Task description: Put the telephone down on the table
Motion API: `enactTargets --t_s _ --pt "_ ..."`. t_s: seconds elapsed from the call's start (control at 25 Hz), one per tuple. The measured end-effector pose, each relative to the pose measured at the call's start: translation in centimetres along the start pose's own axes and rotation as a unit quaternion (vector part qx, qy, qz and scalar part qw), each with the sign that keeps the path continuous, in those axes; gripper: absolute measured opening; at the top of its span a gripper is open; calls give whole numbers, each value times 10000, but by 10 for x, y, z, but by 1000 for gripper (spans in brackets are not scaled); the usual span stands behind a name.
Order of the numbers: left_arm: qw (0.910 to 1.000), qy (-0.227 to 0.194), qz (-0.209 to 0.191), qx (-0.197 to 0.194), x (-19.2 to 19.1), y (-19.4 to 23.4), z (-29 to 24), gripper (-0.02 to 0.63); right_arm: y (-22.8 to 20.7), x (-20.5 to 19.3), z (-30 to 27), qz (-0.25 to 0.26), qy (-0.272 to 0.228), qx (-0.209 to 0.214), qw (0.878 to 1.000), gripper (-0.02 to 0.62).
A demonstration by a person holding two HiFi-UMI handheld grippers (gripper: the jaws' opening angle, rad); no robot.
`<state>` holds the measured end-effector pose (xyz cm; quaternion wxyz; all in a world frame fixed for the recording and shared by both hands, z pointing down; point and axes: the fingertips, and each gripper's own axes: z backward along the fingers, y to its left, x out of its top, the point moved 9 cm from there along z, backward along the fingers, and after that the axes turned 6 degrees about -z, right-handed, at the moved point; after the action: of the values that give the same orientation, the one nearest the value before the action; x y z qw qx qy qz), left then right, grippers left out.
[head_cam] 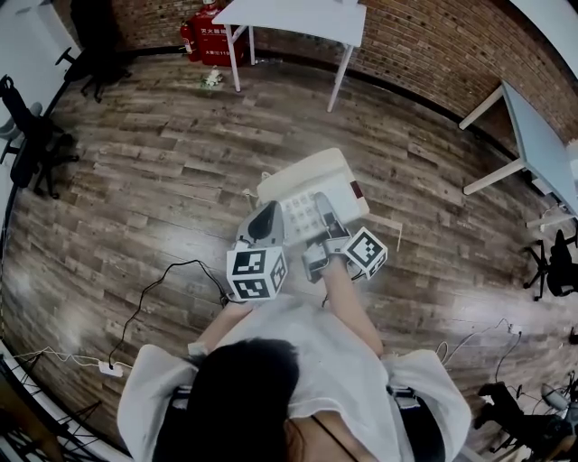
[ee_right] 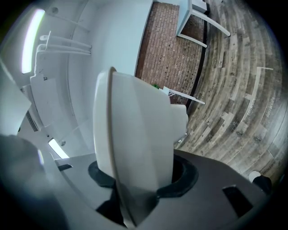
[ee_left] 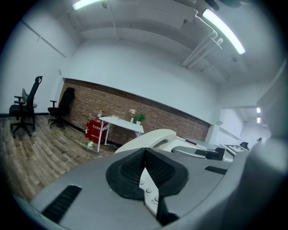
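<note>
The cream desk telephone [head_cam: 312, 191], with its handset on the cradle and a keypad, is held in the air above the wooden floor, in front of the person. My left gripper [head_cam: 268, 219] is shut on its near left edge. In the left gripper view the black pads [ee_left: 130, 173] pinch a thin edge with keys, and the handset [ee_left: 150, 140] lies beyond. My right gripper [head_cam: 323, 215] is shut on the near right side. In the right gripper view the telephone's pale body [ee_right: 135, 143] stands wedged between the jaws.
A white table [head_cam: 302, 18] stands at the far brick wall with a red box [head_cam: 203, 36] beside it. Another table [head_cam: 542, 135] is at the right. Office chairs [head_cam: 36, 144] stand at the left. Cables [head_cam: 153, 289] trail over the floor near the person.
</note>
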<state>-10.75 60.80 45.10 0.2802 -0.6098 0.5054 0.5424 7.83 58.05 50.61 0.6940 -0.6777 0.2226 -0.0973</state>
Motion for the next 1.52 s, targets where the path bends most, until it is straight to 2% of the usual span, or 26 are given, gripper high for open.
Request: enactTargets --t_s 0.2,0.48,0.96,1.52 --pt "9999 37 -35 -130 13 13 -28 25 0 8 -26 -40 -87 -29 10000 222" --pt "9997 -24 -78 -248 30 37 -55 25 8 8 -62 287 -53 -64 9996 222" --pt "9989 -11 -165 -446 47 82 -87 25 4 0 -112 -118 -322 6 9994 222" --pt "9985 -5 -215 -504 62 113 -109 25 5 2 -145 -138 -472 -89 9988 224"
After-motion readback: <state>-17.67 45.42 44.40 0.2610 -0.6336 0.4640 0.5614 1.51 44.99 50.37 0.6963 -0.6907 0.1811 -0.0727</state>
